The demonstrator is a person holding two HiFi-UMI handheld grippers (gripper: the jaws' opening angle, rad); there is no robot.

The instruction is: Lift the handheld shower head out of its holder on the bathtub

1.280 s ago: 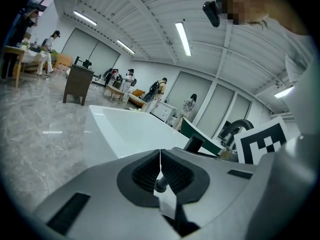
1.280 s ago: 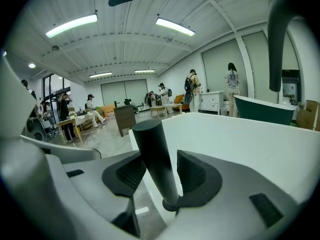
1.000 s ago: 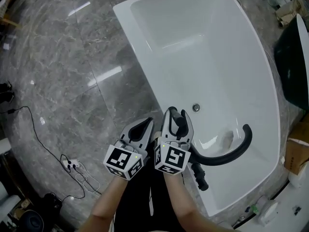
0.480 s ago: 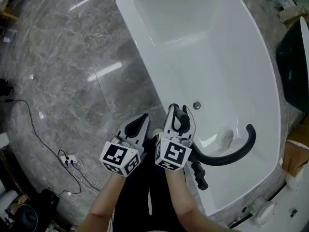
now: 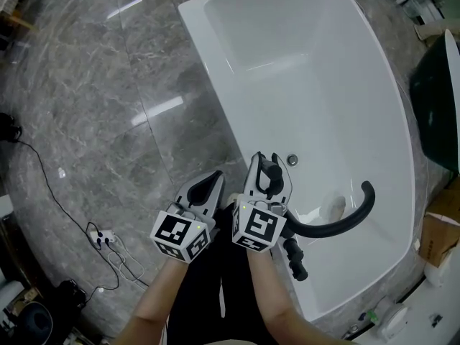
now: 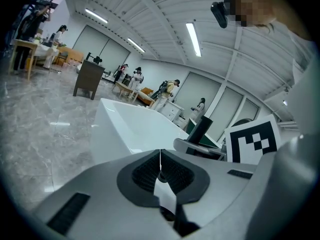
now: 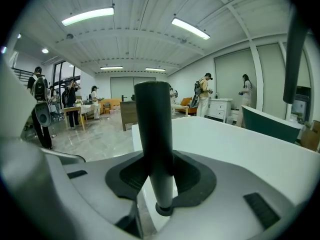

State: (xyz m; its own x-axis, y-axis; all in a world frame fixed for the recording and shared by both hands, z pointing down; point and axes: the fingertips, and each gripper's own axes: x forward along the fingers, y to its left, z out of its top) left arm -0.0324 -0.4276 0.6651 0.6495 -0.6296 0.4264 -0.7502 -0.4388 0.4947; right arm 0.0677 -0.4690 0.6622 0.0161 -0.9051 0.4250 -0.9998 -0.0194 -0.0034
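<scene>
Head view: the right tongs reach over the near rim of the white bathtub. The black shower head stands upright between their jaws, just in front of the curved black spout that arches over the basin. The left tongs hang just beside them, out over the grey marble floor and clear of the tub. A thin cable trails across the floor to the left.

Left gripper view: the left tongs are clenched on nothing, their pads meeting along a fine line. The shower head shows as a dark post off to the right, well apart from these jaws, with the bathtub behind it.

Right gripper view: the right tongs are grasping the shower head. Both ribbed pads press on its dark round handle, which rises straight up between them. Its lower end sits in the small round holder on the white rim, so it is not yet lifted out.

Against a second ago, the right jaws have just been closing. Then they stood wider around the handle, and now they bear on it. The shower head stands at the same spot on the rim, and both hands have kept their places side by side. The tub sits slightly differently in the head view.
</scene>
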